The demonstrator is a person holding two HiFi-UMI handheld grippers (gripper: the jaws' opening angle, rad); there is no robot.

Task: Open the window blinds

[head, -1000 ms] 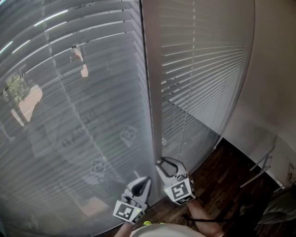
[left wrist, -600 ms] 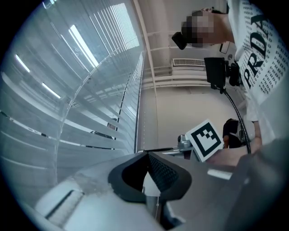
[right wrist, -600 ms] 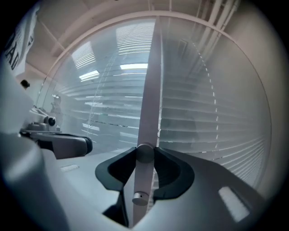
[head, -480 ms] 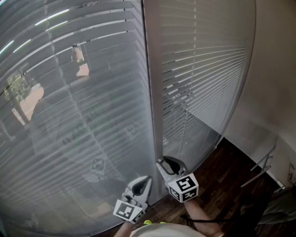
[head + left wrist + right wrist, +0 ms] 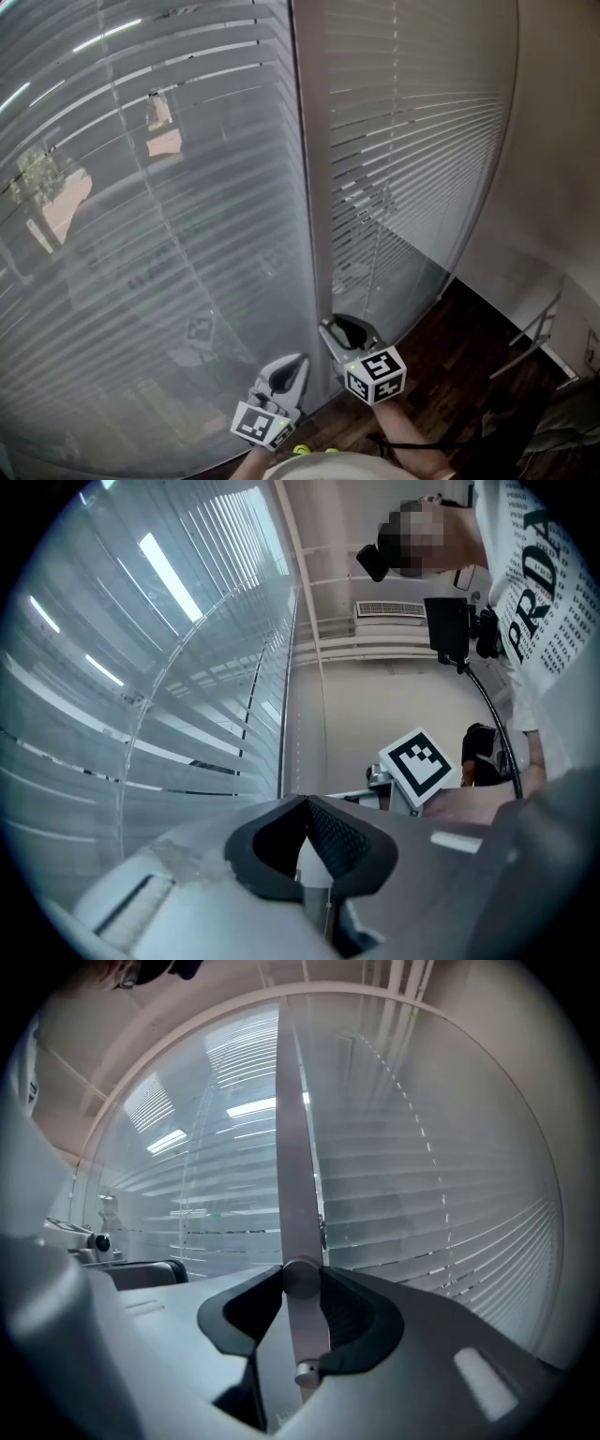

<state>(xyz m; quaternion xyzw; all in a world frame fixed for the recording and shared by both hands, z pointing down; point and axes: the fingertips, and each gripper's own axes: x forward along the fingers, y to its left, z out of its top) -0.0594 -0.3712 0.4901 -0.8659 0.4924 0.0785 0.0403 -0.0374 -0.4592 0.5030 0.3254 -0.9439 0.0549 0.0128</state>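
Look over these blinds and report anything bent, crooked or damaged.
In the right blind, a band of slats near the frame sits unevenly, with ragged gaps; the slats above lie even. Nothing else stands out.

TEXT | person's white shirt (image 5: 548,621), left gripper view: large dark letters "PRDA"; rows of small print around them, too fine to read | right gripper (image 5: 342,330) cube: black-and-white square marker (image 5: 375,372), a coded pattern without letters | left gripper (image 5: 296,366) cube: like marker (image 5: 256,424) | nothing else legible
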